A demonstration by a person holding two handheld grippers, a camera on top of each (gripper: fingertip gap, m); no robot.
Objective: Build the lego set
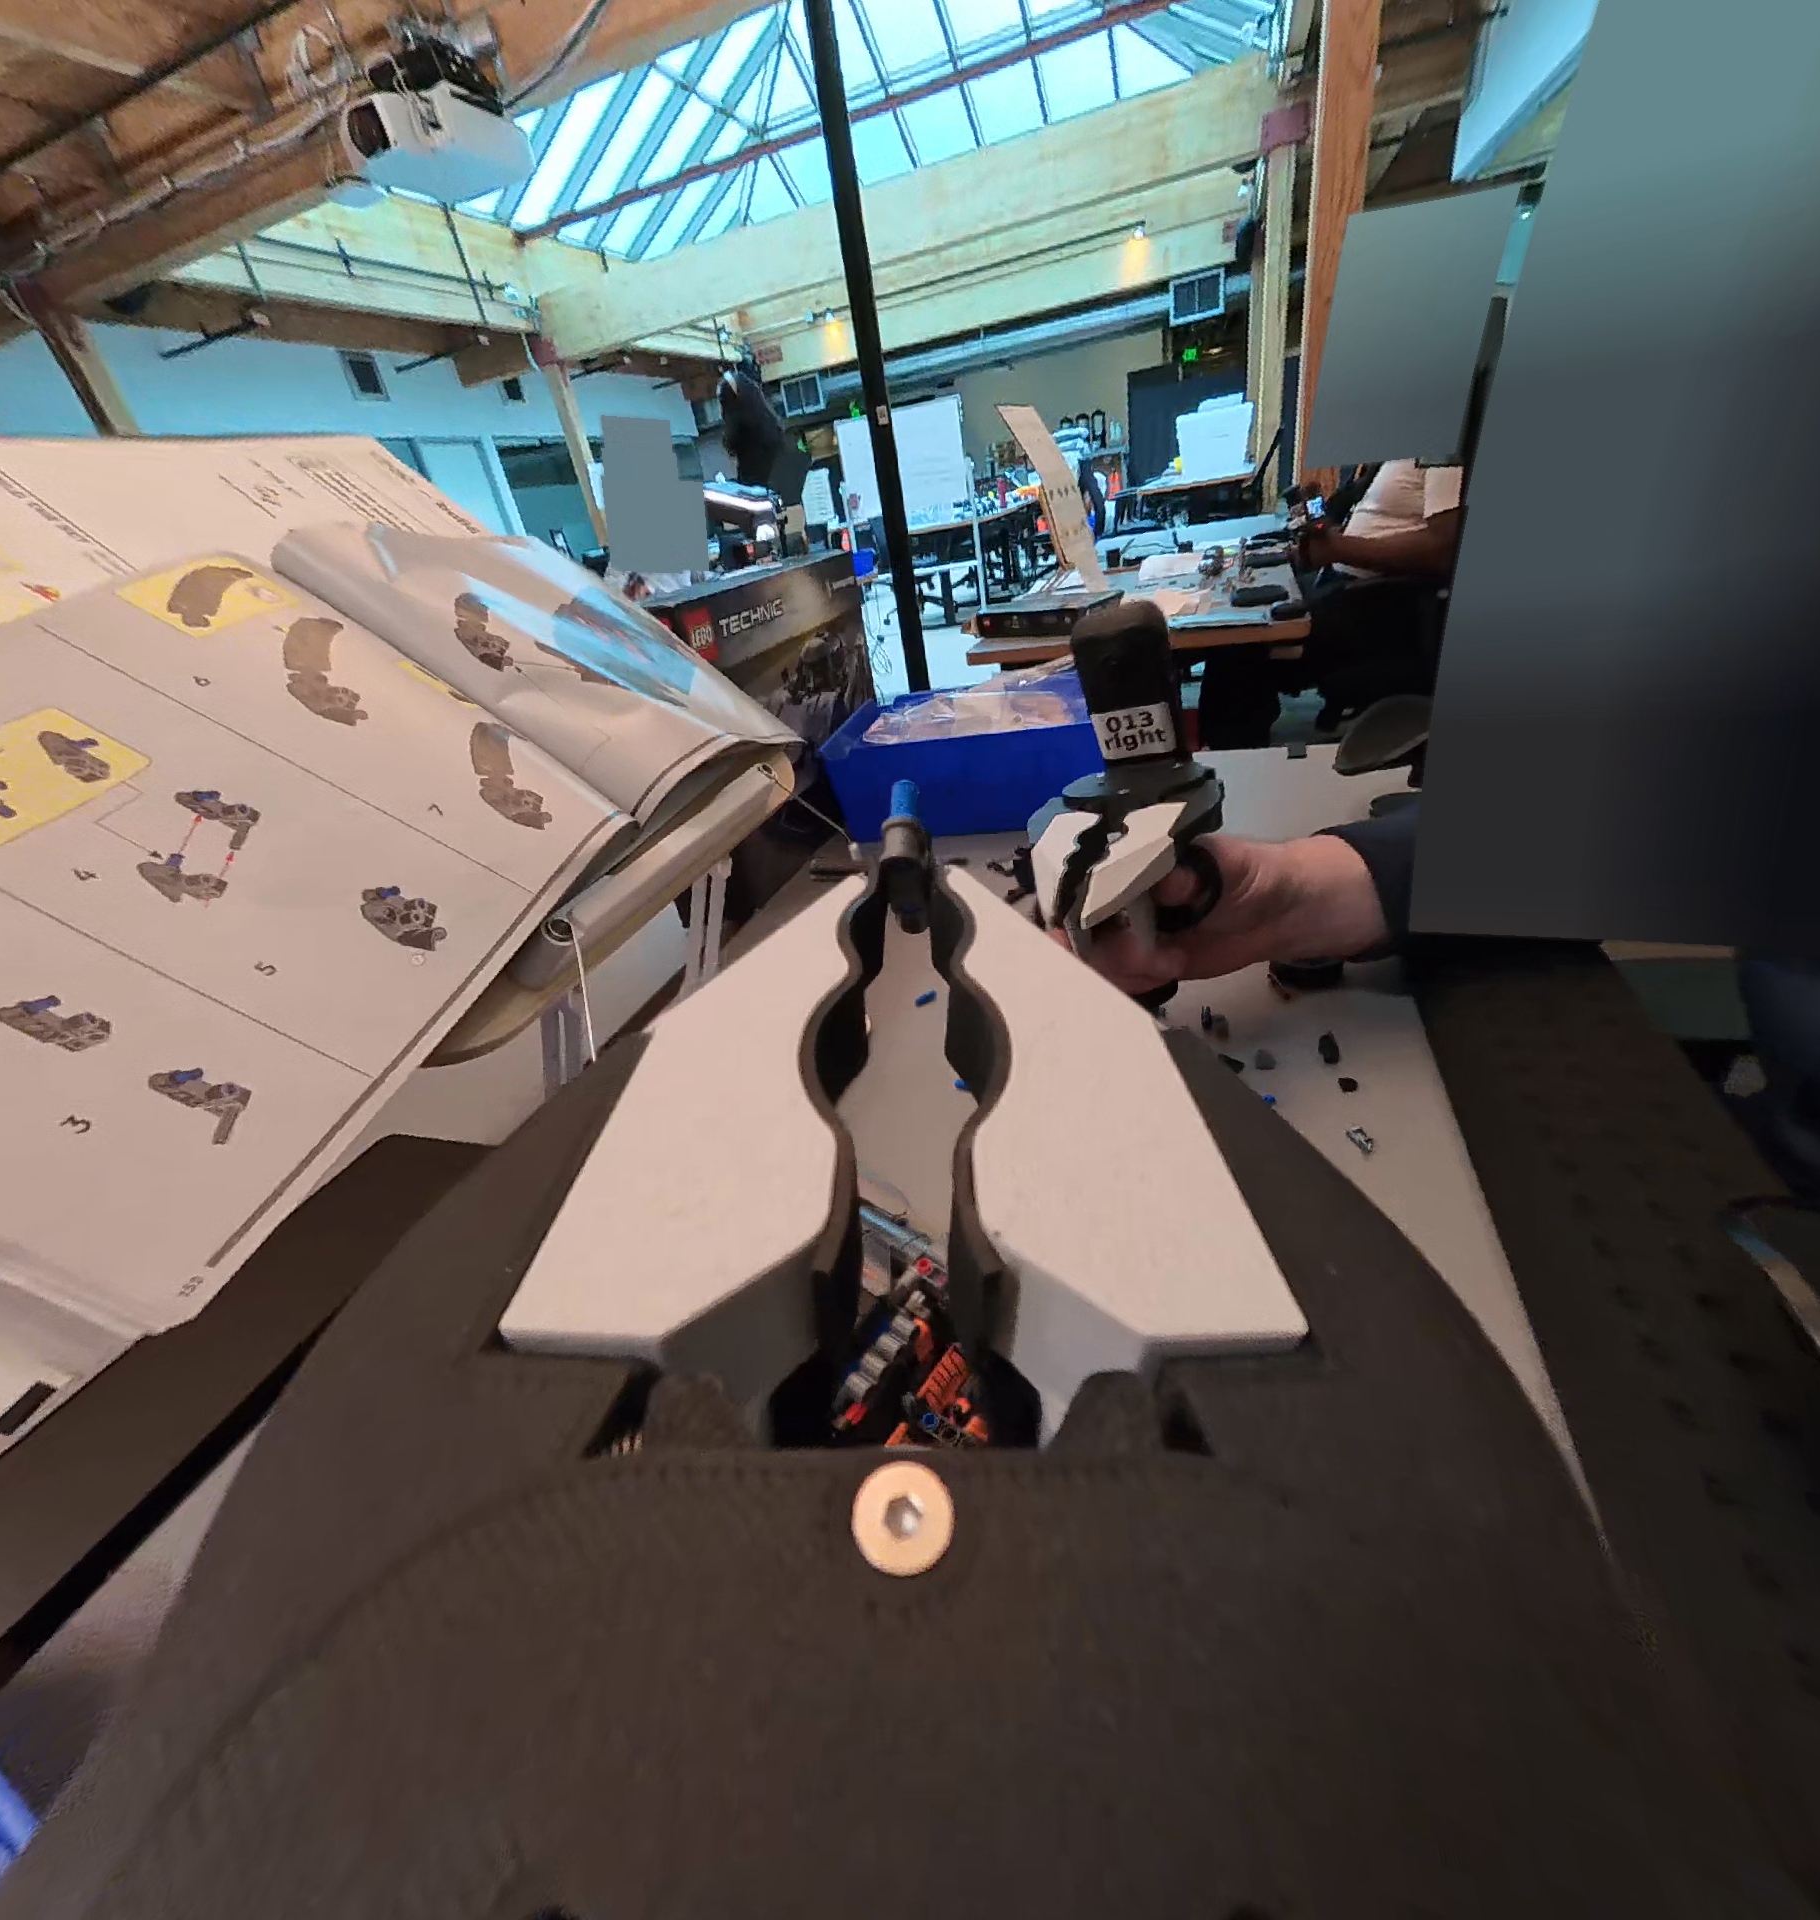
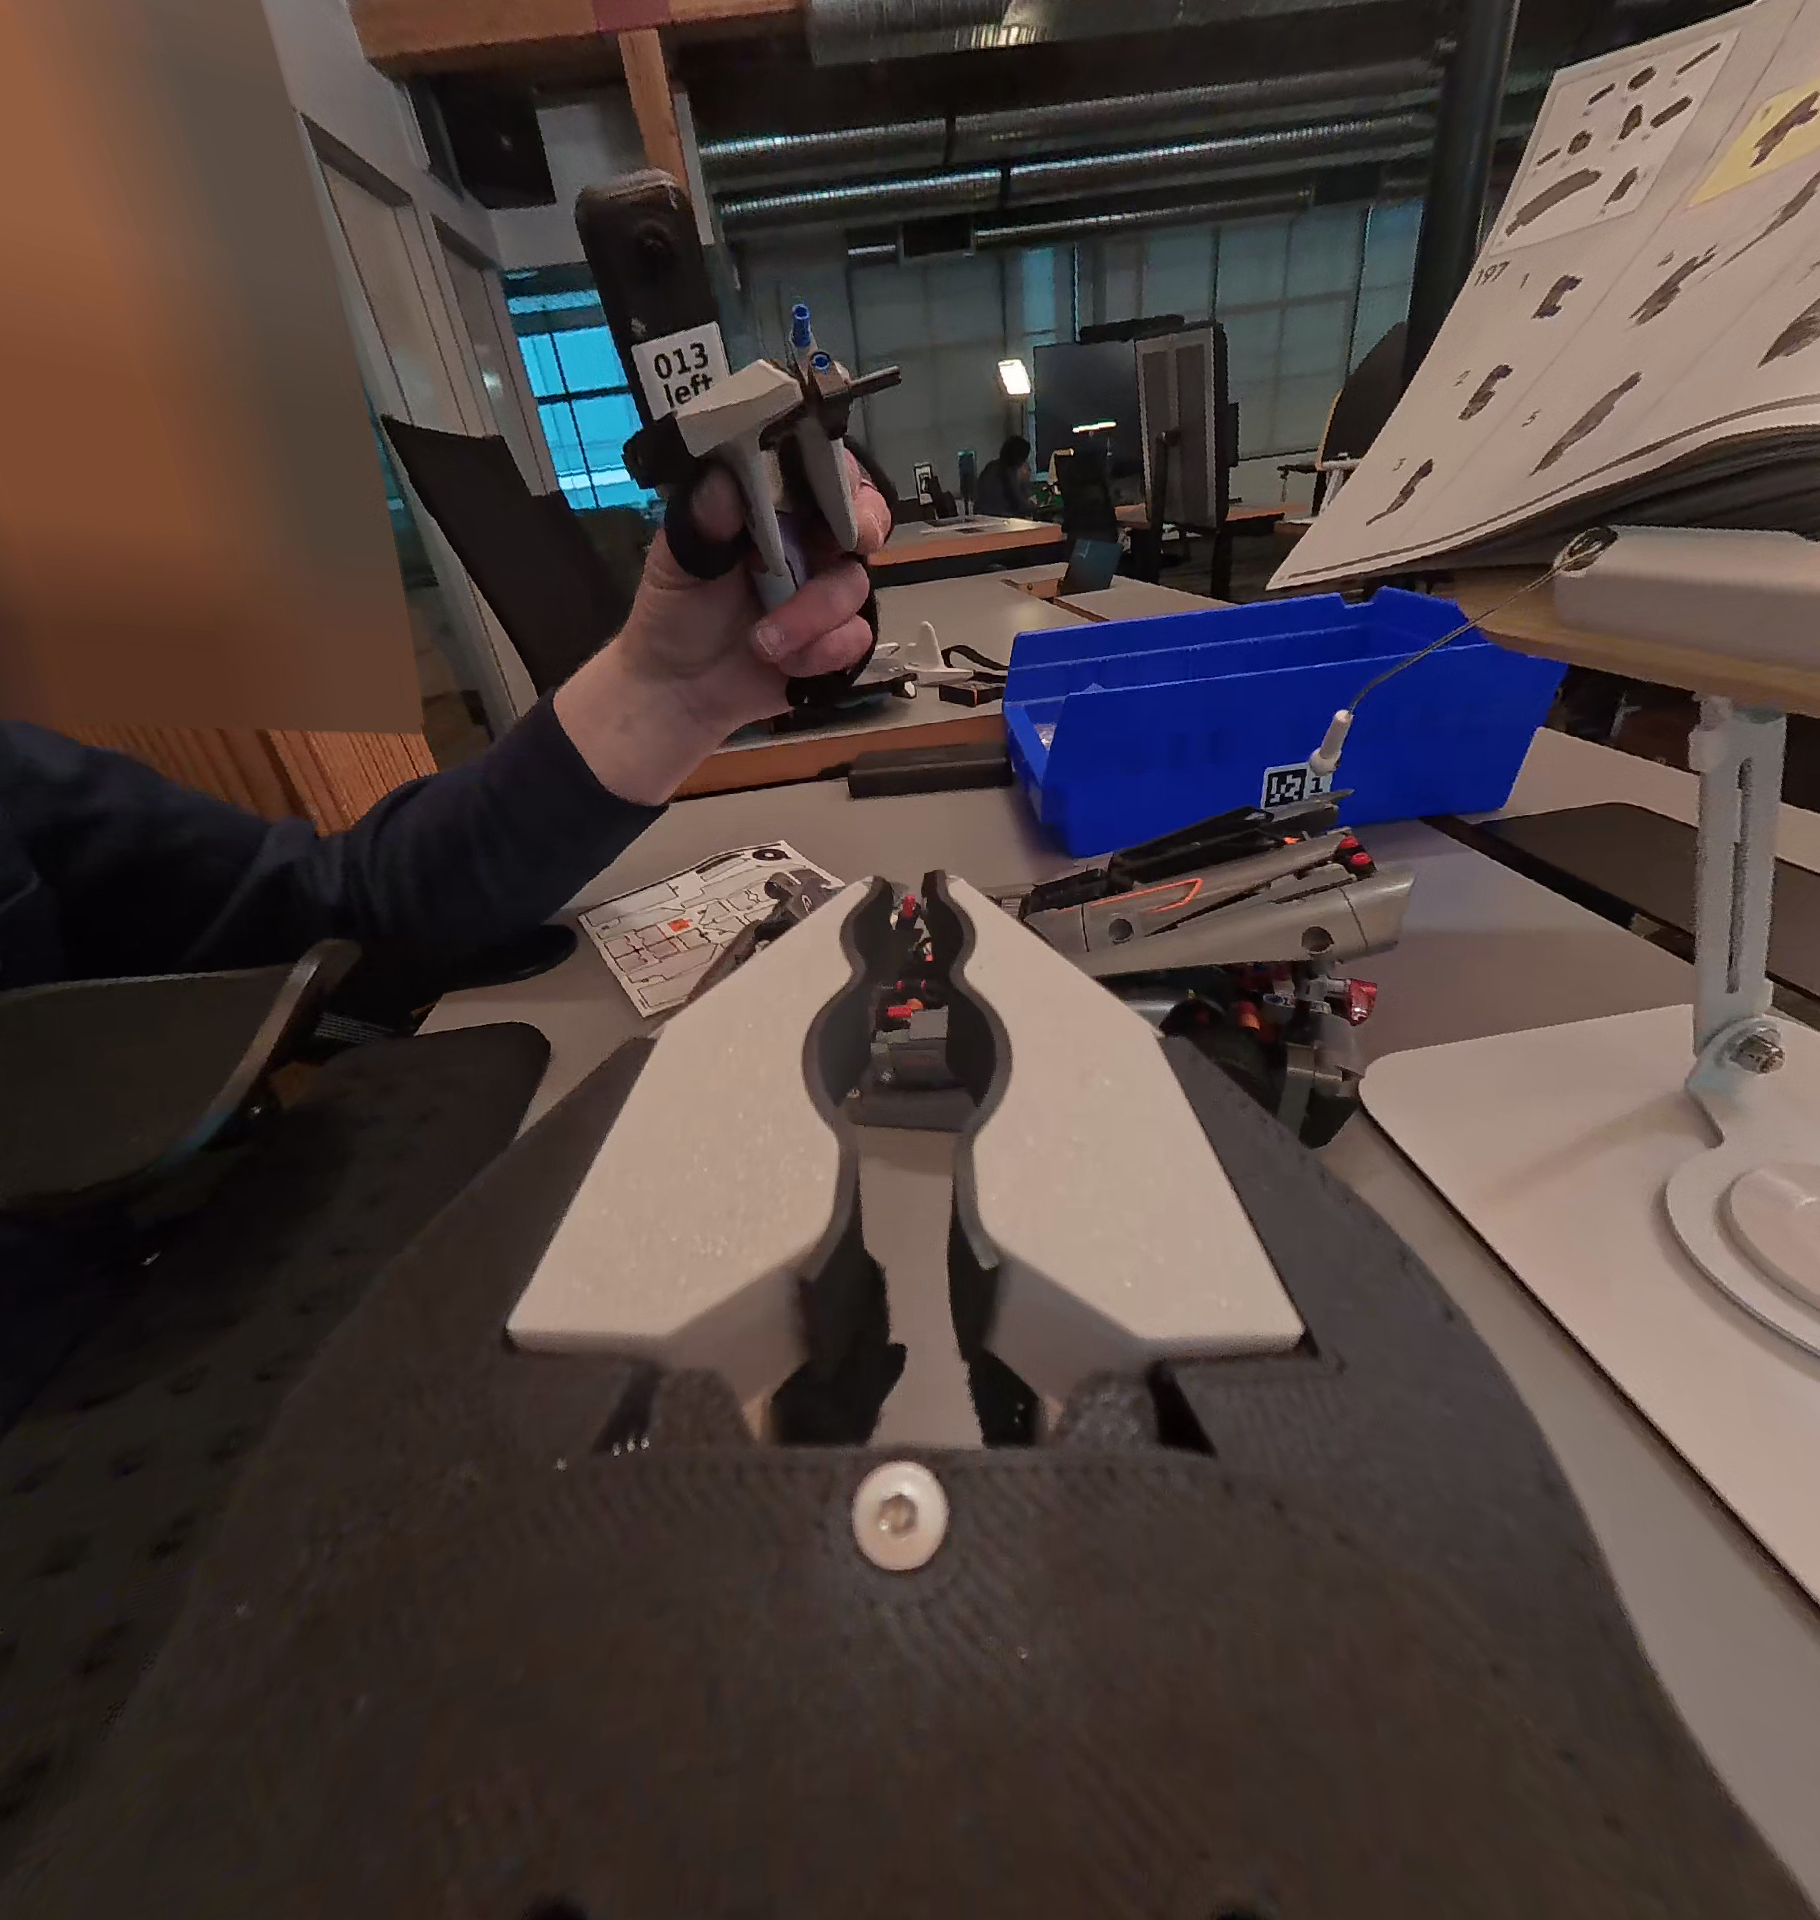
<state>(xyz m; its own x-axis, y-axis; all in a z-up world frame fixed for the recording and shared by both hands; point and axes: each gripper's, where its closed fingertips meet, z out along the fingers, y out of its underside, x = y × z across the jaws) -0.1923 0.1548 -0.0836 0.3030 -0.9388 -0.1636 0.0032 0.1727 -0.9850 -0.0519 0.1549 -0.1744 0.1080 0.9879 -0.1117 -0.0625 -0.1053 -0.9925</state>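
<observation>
My left gripper (image 1: 906,894) is shut on a small dark grey Lego piece with blue pins (image 1: 904,844) and holds it up in the air. It also shows in the right wrist view (image 2: 802,400), raised at the upper left with the piece (image 2: 828,374) at its tips. My right gripper (image 2: 908,896) has its jaws nearly together, and I see nothing held between them. It hovers low over the table, pointing at the grey, black and orange Lego model (image 2: 1228,909). In the left wrist view the right gripper (image 1: 1093,883) is just right of my left fingertips.
The open instruction book (image 1: 262,831) rests on a white stand (image 2: 1727,831), left of the left gripper. A blue bin (image 2: 1249,707) stands behind the model. A printed sheet (image 2: 698,925) lies left of the model. Small loose pieces (image 1: 1301,1049) are scattered on the table. A Lego box (image 1: 771,634) stands behind. The left gripper's tips are roughly 20 cm from the right gripper's. From the left gripper's tips to the open instruction book (image 1: 262,831) is close to 25 cm. It turns up in the right wrist view (image 2: 1755,248) as well.
</observation>
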